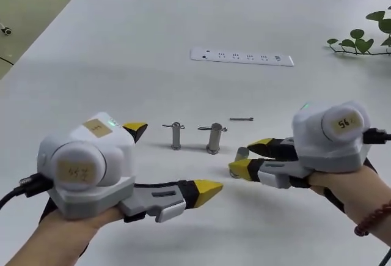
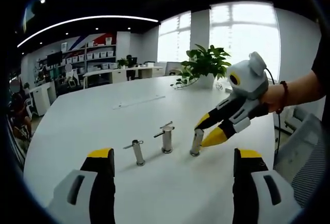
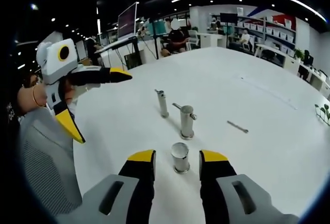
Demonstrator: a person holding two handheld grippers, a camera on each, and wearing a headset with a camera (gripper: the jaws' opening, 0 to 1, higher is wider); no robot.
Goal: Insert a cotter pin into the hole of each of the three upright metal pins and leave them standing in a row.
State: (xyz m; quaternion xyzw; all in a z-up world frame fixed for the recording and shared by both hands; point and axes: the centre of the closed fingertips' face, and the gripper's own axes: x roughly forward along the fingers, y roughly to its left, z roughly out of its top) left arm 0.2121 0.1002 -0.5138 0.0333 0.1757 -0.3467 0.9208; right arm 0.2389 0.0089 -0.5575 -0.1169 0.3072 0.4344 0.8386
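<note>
Three upright metal pins stand in a row on the white table (image 1: 122,64). The slim pin (image 1: 176,136) and the middle pin (image 1: 214,139) each have a cotter pin through the top. No cotter pin shows in the third pin (image 1: 242,154), which stands between the jaws of my right gripper (image 1: 251,157). In the right gripper view, that gripper (image 3: 178,163) is open, with a small gap on each side of the third pin (image 3: 180,157). A loose cotter pin (image 1: 241,119) lies behind the row. My left gripper (image 1: 171,159) hangs open and holds nothing, in front of the slim pin (image 2: 137,152).
A white power strip (image 1: 241,56) lies flat further back on the table. A potted plant (image 1: 360,36) reaches in at the far right edge. Bare tabletop lies in front of the row and to its left.
</note>
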